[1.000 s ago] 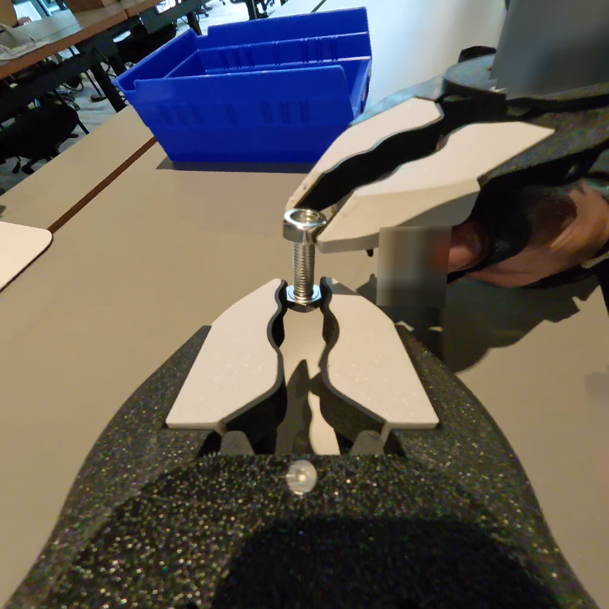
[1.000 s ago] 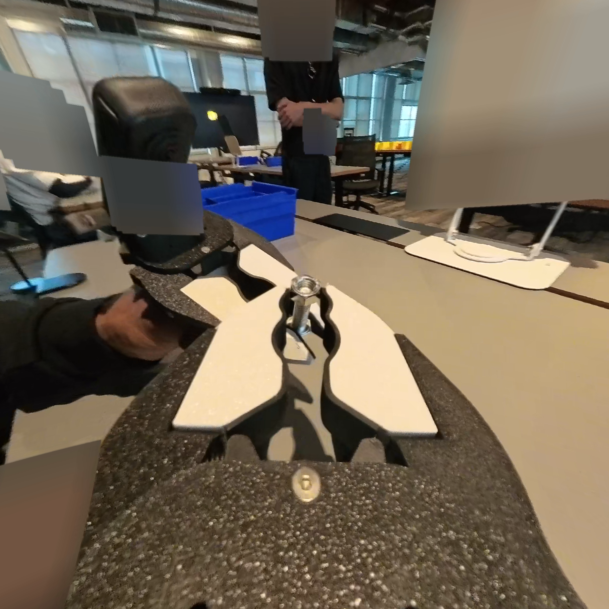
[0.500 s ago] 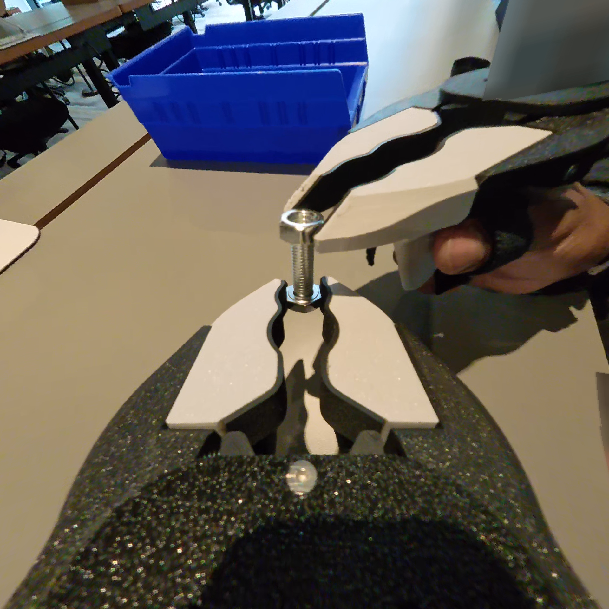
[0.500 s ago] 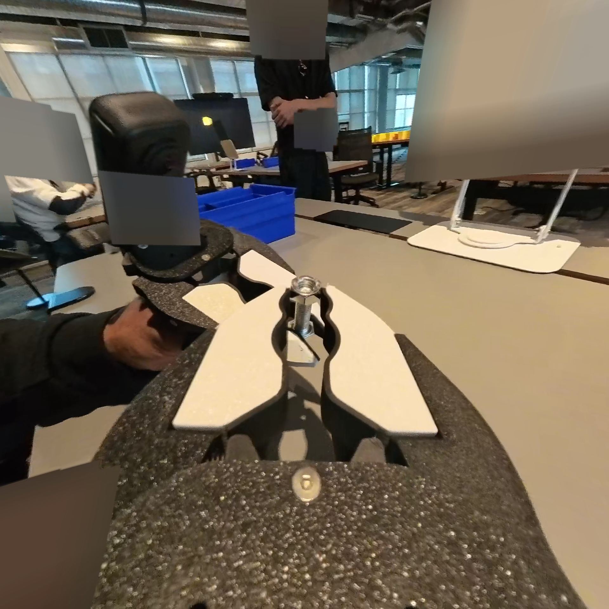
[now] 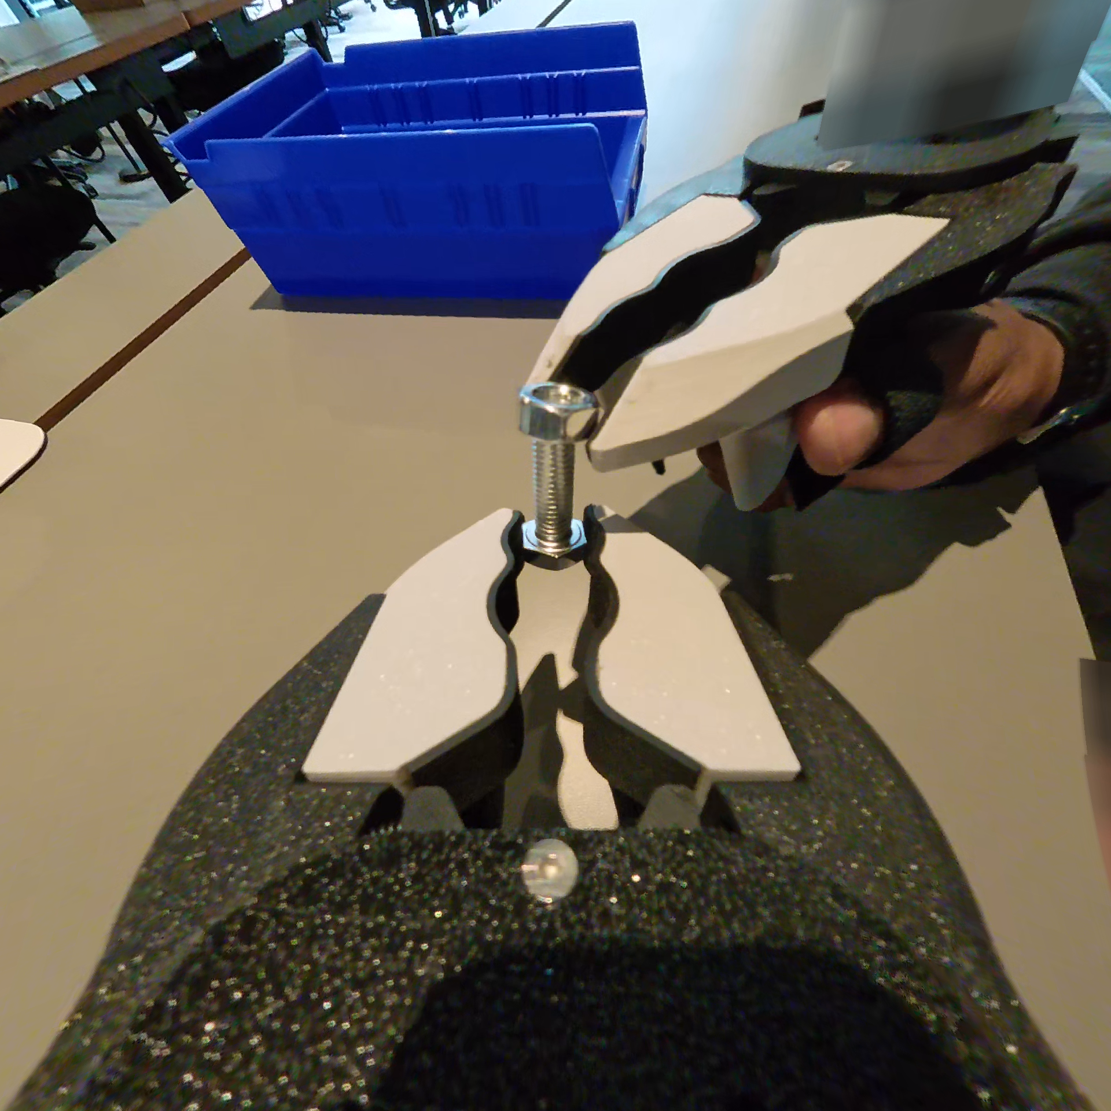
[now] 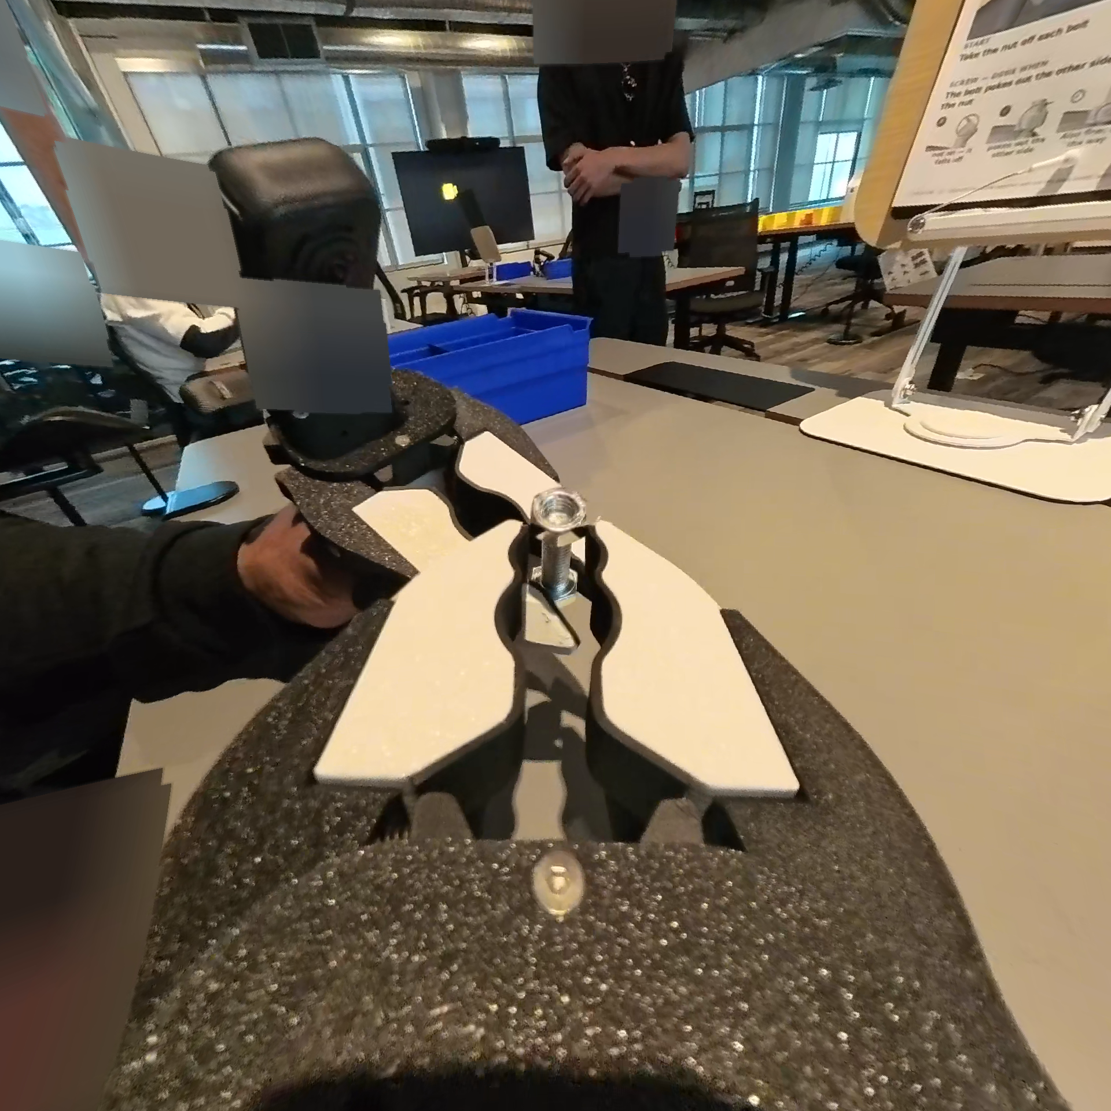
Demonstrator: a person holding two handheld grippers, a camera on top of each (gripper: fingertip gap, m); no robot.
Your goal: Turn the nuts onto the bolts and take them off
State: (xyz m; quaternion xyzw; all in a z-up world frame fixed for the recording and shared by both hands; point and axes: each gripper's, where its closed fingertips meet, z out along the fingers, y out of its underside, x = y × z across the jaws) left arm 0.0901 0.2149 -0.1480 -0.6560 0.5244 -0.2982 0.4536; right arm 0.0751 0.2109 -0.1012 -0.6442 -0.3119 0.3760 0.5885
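Observation:
A silver bolt [image 5: 553, 475] stands upright over the grey table [image 5: 240, 481], head up. Its thread runs down into a silver nut [image 5: 552, 541]. My left gripper [image 5: 552, 532] is shut on the nut, tips on either side of it. My right gripper [image 5: 574, 409] comes in from the right, tilted down, and is shut on the bolt's hex head [image 5: 559, 415]. In the right wrist view the bolt head [image 6: 559, 511] sits between my right gripper's [image 6: 558, 529] tips. The nut [image 6: 559, 592] and the left gripper [image 6: 550, 601] show below it.
A blue bin [image 5: 421, 180] stands at the back of the table; it also shows in the right wrist view [image 6: 499, 361]. A white stand [image 6: 962, 433] with a sheet is at the right. A black mat [image 6: 715, 385] lies beyond. A person [image 6: 613, 210] stands behind the table. Some 5 cm of space lies between my two pairs of fingers.
My right gripper has shifted and turned slightly while holding the bolt head. The left gripper keeps the nut still. The bolt stays upright.

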